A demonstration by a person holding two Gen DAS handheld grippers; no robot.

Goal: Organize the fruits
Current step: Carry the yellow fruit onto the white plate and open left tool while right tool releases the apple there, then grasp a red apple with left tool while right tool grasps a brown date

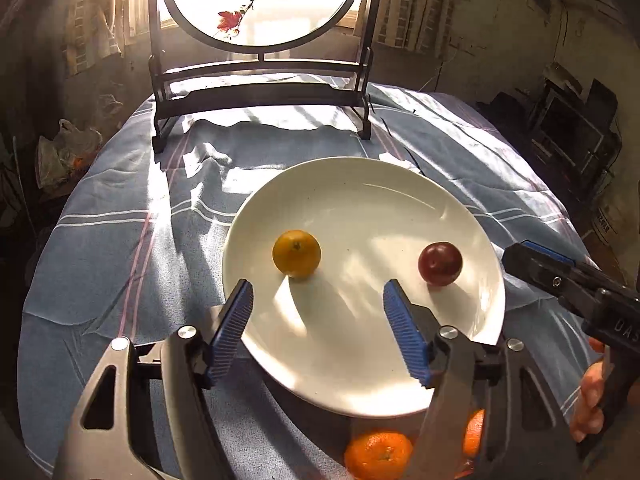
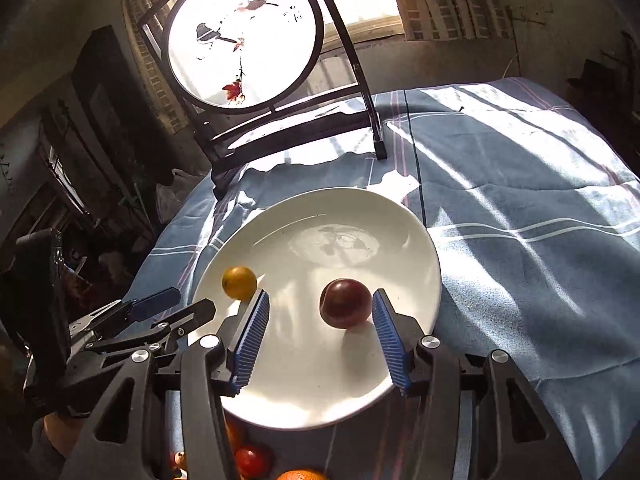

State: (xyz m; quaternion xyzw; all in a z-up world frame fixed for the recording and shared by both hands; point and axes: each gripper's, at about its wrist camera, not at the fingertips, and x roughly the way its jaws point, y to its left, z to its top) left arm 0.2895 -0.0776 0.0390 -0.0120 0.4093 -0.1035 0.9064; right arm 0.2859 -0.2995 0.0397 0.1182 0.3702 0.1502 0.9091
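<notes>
Left wrist view: the left tongs hang over the near part of the white plate, jaws spread wide, nothing between them.
Plate: it sits on a desk under a blue striped cloth.
Yellow-orange fruit: on the plate, just beyond the left blue pad.
Dark red fruit: on the plate, to the right, well apart from the yellow-orange one.
Off the plate: a tangerine lies on the cloth at the near edge, with a second orange fruit partly hidden behind the tongs' frame.
Right tongs: they come in from the right beside the plate rim; from here I cannot tell how the jaws stand.
Background: a round framed screen stands at the far side of the desk.

Right wrist view: the right tongs are released, jaws wide over the plate.
Dark red fruit: on the plate between the two pads, nearer the right one, not gripped.
Yellow-orange fruit: near the plate's left rim.
Left tongs: at the left, beside the plate, jaws parted.
Near edge: a small red fruit on the cloth below the plate.
</notes>
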